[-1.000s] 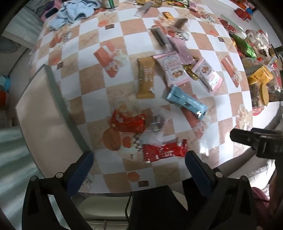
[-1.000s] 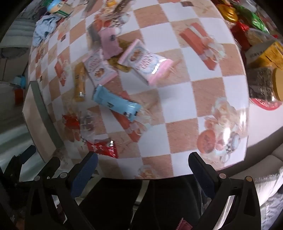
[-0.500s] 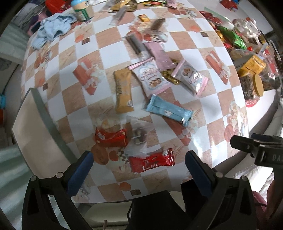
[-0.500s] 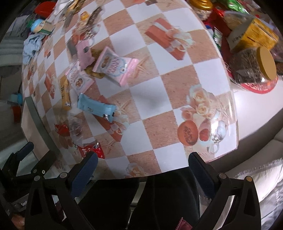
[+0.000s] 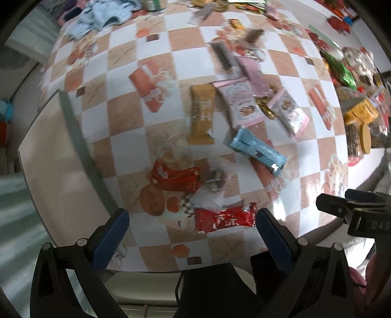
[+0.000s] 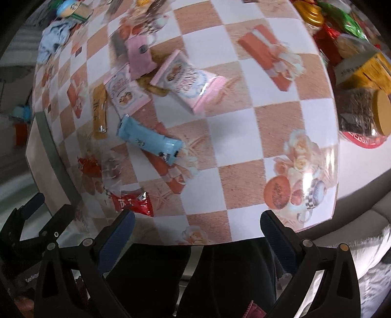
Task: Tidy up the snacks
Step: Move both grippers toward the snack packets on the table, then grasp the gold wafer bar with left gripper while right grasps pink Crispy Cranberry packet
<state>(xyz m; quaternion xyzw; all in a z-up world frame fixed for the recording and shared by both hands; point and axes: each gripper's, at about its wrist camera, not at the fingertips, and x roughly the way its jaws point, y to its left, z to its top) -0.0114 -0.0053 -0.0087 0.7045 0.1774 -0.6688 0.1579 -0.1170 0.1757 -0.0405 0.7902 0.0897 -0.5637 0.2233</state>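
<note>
Snack packets lie scattered on a checkered tablecloth (image 5: 127, 144). Nearest the table's front edge is a red packet (image 5: 223, 219) (image 6: 133, 204). Behind it sit a second red packet (image 5: 174, 176), a clear wrapper (image 5: 215, 178), a light blue bar (image 5: 257, 148) (image 6: 149, 139), a tan bar (image 5: 201, 113) and pink packets (image 5: 240, 104) (image 6: 188, 78). My left gripper (image 5: 190, 234) hovers open above the front edge, the red packet just ahead between its fingers. My right gripper (image 6: 198, 237) is open over the edge, farther right, holding nothing.
Jars, a yellow box (image 6: 364, 71) and green bags (image 5: 338, 69) crowd the right side of the table. A blue cloth (image 5: 102, 14) and more snacks lie at the far end. A pale board (image 5: 56, 166) borders the left edge. A person's dark trousers (image 6: 171, 281) show below.
Both cameras have moved back in closer to the table after pulling away half a second ago. The packets lie where they were. Both grippers stay open.
</note>
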